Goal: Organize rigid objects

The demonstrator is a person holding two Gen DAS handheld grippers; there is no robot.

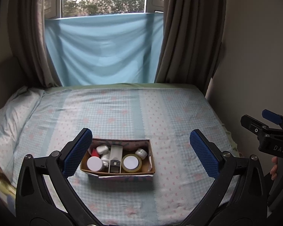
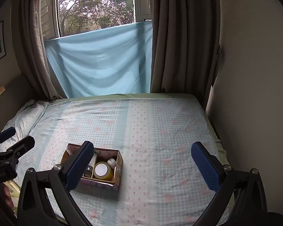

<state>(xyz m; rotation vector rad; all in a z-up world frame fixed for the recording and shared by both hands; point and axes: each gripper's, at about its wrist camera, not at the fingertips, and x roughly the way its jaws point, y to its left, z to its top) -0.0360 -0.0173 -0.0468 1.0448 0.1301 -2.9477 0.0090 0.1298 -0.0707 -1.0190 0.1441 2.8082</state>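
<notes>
Left hand-held gripper (image 1: 140, 150) and right hand-held gripper (image 2: 142, 164): jaws wide apart, empty. Open cardboard box (image 1: 151, 162) on checked bed sheet (image 1: 122, 109), ahead of left hand-held gripper, holds yellow tape roll (image 1: 131, 163), white jars, grey device. Sorting appears finished or unstarted.

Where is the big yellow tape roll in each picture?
Left wrist view: the tape roll lies flat in the right half of the cardboard box, low in the middle of the picture.
Right wrist view: the same tape roll sits in the box's near part, lower left of centre, beside the gripper's left finger.
Shared landmark: the small white jar just behind the roll.
</notes>
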